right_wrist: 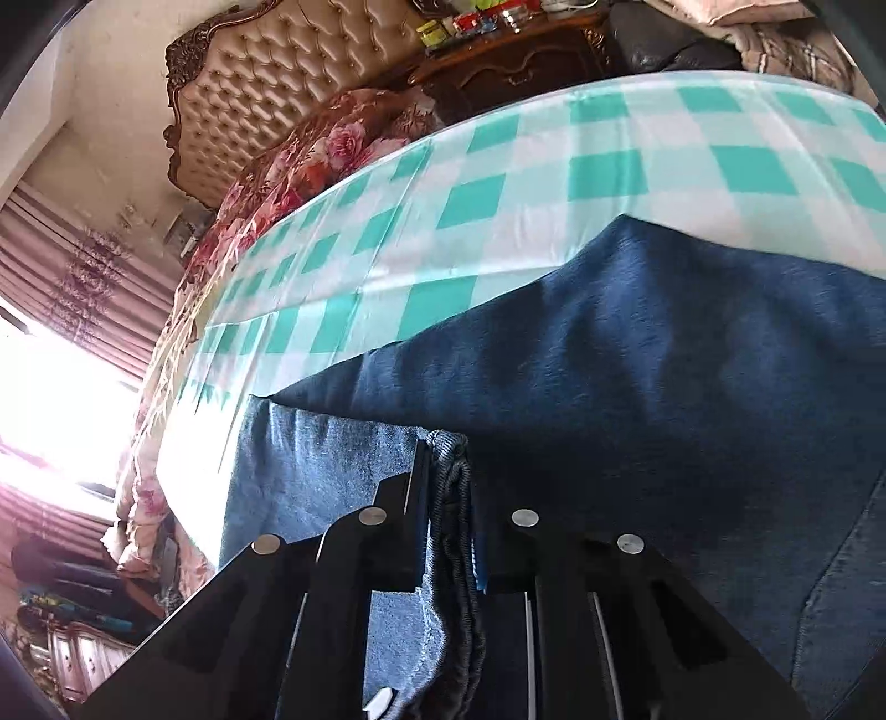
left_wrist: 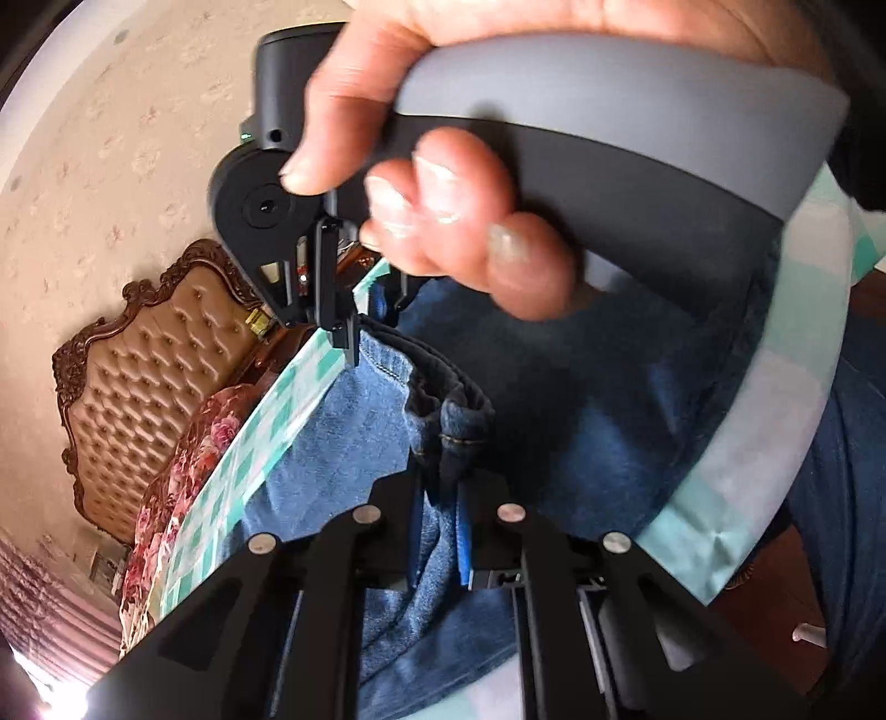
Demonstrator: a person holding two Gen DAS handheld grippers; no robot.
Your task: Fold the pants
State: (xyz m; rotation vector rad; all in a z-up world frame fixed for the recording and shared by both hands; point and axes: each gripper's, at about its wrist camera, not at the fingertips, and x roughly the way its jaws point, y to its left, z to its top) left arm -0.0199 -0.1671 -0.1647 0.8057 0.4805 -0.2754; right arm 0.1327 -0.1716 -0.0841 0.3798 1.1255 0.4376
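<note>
Both claws clamp jeans (right_wrist: 664, 343) hem: left claw (left_wrist: 437, 487), right claw (right_wrist: 448, 487).

Bedroom. Beige wallpaper (left_wrist: 127, 111) with faint floral print. Tufted tan headboard (right_wrist: 266, 72) in a carved dark wood frame (right_wrist: 180, 50) stands against the wall. Bed under a pink-red floral quilt (right_wrist: 332, 144). Worktop covered by a teal-and-white checked cloth (right_wrist: 609, 166), just beside the bed. Dark carved wooden cabinet (right_wrist: 515, 66) next to the headboard, small cluttered items on top, too blurred to identify. Window (right_wrist: 61, 410) blown out with bright daylight, striped pinkish curtains (right_wrist: 72, 260) beside it. Reddish-brown floor (left_wrist: 764, 603).
</note>
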